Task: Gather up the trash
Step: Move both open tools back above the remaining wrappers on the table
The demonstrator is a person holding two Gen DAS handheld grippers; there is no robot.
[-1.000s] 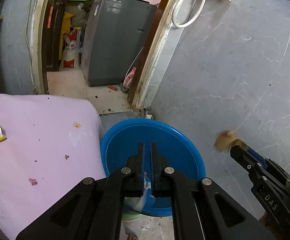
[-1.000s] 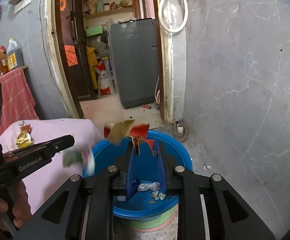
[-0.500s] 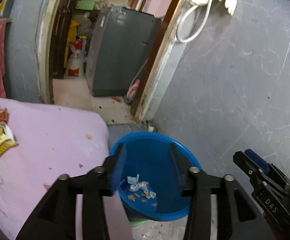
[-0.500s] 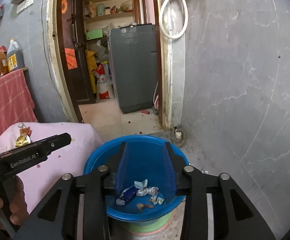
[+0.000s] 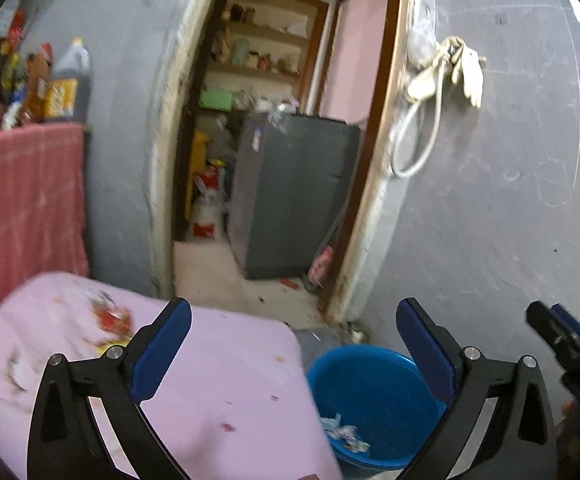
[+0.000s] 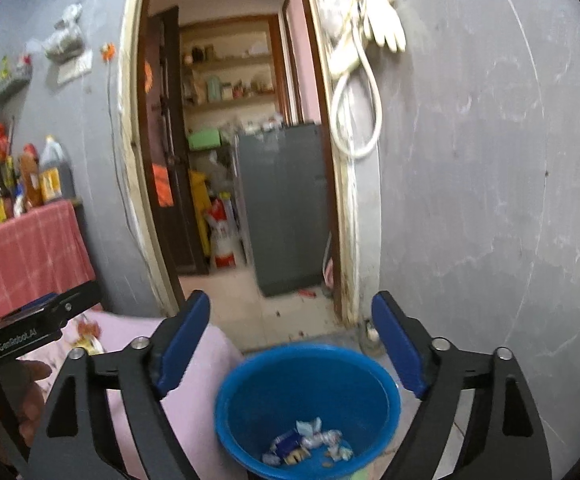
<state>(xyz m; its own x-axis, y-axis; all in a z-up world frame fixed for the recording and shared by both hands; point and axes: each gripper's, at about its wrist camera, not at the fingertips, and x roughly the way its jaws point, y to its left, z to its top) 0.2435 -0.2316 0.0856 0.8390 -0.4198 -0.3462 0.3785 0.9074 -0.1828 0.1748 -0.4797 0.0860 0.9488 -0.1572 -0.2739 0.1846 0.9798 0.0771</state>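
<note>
Both grippers raised, spread empty | left gripper (image 6: 34, 328) "GenRobot.AI" | wrappers (image 6: 309, 442) in basin (image 6: 250, 380)

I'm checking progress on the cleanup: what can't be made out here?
- Wrappers on the pink cloth: motion blur in the left view; the left gripper covers them in the right view.
- Trash in the blue tub: too small to identify.
- Tub's base: cut off by the frame edge.
</note>
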